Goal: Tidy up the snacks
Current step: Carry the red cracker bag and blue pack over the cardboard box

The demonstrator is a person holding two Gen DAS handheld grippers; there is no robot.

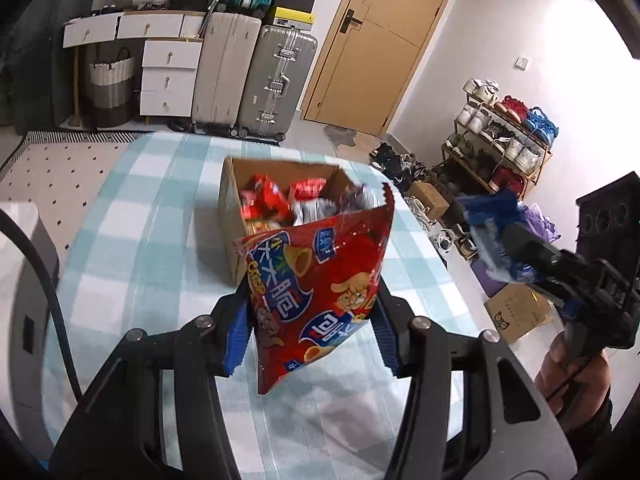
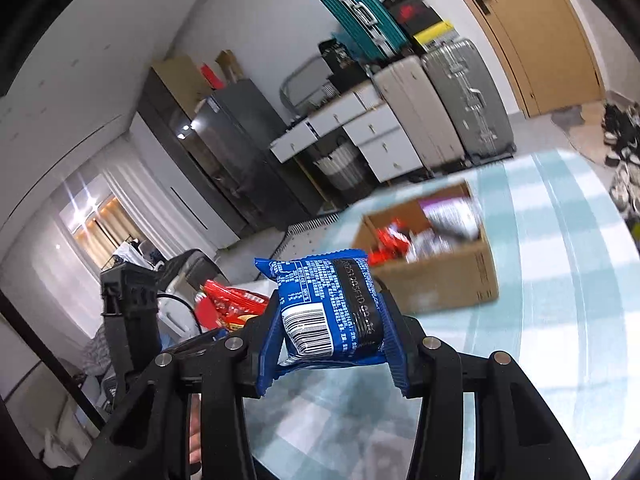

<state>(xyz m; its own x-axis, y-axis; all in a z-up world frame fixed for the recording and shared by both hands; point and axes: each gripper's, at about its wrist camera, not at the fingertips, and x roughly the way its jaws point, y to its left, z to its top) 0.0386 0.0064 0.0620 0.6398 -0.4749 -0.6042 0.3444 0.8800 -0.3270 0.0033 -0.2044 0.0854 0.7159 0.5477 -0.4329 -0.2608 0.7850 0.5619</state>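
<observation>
**A:** Start at the left. What has the left claw got?

**B:** It is clenched on a red snack bag, blue pads pressing its lower half from both sides. The bag stands nearly upright in the grip, held in the air above the surface with its blue-and-white checked cloth.

**A:** And beyond the bag?

**B:** A cardboard box, open at the top, sits on the cloth behind it. Red and silver snack packets lie heaped inside.

**A:** Further right?

**B:** The right claw grasps a blue packet, pinched between its two pads with the barcode side facing the camera. It too is off the surface. From the left wrist view the same claw shows at the right edge, a hand on its handle, the blue packet blurred.

**A:** Where is the box from the right wrist view?

**B:** Up and to the right of the blue packet, on the cloth, well apart from it. The red bag peeks out at the left of the packet.

**A:** Anything behind?

**B:** Suitcases stand against the far wall beside a wooden door, and a shoe rack at the right.
</observation>
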